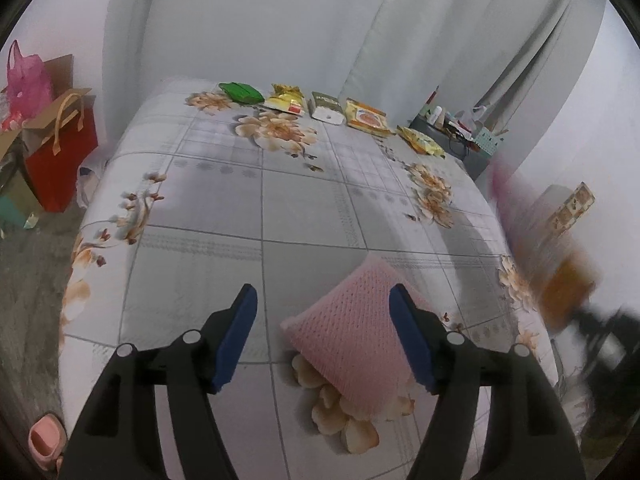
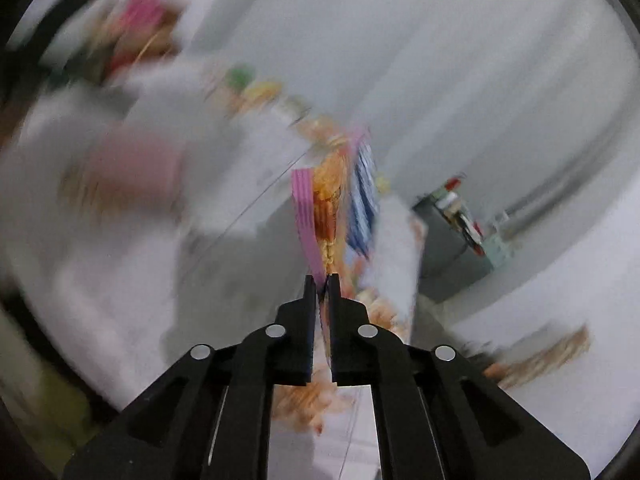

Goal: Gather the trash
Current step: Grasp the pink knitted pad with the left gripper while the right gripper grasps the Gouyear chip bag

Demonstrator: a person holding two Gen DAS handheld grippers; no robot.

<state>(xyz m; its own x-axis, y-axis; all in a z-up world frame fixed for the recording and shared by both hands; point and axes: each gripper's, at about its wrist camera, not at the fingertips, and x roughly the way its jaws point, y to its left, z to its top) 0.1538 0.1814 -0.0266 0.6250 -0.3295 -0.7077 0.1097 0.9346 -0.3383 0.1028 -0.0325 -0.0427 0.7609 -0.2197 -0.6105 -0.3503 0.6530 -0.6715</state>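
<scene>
The right tongs (image 2: 322, 280) clench a snack wrapper (image 2: 326, 208) by its bottom edge only, so a fast swing may shake it loose; the left tongs (image 1: 323, 320) hang released over a pink knit pouch (image 1: 352, 340) near the bed's (image 1: 200, 208) front edge. Five more wrappers (image 1: 332, 110) line the far edge; no print is legible.

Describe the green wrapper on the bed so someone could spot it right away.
Look along the far edge of the floral bedsheet, where five wrappers lie in a row. The green wrapper is the leftmost one, beside the gold packet, and it is the only plain green one.
</scene>
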